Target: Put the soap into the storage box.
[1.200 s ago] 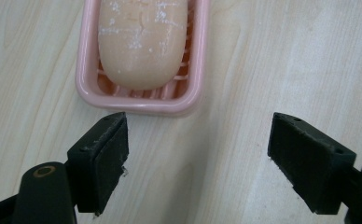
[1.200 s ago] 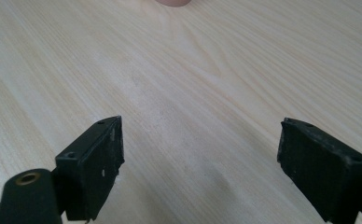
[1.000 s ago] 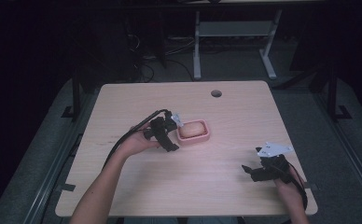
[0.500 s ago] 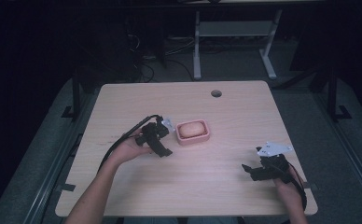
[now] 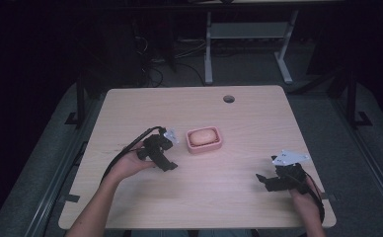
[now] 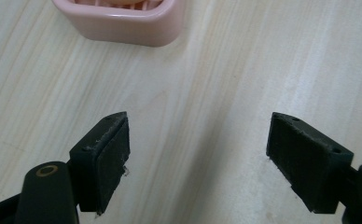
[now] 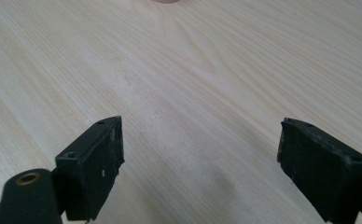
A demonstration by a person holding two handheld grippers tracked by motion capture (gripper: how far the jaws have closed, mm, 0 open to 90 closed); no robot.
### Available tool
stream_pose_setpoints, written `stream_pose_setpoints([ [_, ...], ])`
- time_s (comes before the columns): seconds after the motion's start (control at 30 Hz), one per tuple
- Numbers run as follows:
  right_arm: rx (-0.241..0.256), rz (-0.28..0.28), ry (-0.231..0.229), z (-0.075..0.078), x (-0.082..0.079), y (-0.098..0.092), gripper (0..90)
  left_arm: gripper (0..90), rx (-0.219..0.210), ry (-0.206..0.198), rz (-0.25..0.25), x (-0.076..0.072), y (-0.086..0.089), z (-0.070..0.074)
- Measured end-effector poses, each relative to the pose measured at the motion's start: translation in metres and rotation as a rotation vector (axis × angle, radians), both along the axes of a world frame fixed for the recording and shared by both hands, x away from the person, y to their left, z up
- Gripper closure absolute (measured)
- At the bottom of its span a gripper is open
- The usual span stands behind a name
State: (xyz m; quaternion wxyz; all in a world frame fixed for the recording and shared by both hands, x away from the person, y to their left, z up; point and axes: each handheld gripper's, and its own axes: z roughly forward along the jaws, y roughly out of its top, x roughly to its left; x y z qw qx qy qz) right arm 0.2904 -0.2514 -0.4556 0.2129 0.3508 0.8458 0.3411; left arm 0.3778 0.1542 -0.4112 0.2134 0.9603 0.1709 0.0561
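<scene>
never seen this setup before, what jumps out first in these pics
The pink dish with a pale bar in it stands out mid-table, the one coloured thing on the bare wooden table. Just left of it the left claw hangs open and empty; the right claw sits open near the table's front right corner.

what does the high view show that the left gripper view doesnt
High view alone: the whole light wooden table with its round cable hole, the person's forearms, the right hand-held gripper near the right front corner, and the pale pink soap bar lying in the dish.

Left gripper view alone: the left hand-held gripper up close, black jaws spread wide over bare wood, nothing between them.

Both: the pink rounded plastic soap dish and the tabletop.
</scene>
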Motion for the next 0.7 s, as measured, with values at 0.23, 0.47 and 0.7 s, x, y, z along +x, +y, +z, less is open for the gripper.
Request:
stream_pose_setpoints([
  [0.23,-0.006,0.005,0.005,-0.001,0.0,0.002,13.9,20.9,-0.006,-0.013,0.014,-0.012,0.01,-0.004],
  [0.47,-0.01,0.005,0.005,-0.001,0.0,0.002,14.0,20.9,-0.01,-0.023,0.017,-0.019,0.015,-0.005],
  [0.7,-0.011,0.008,0.008,-0.001,0.0,0.003,14.0,20.3,-0.029,-0.019,0.02,-0.028,0.025,-0.008],
])
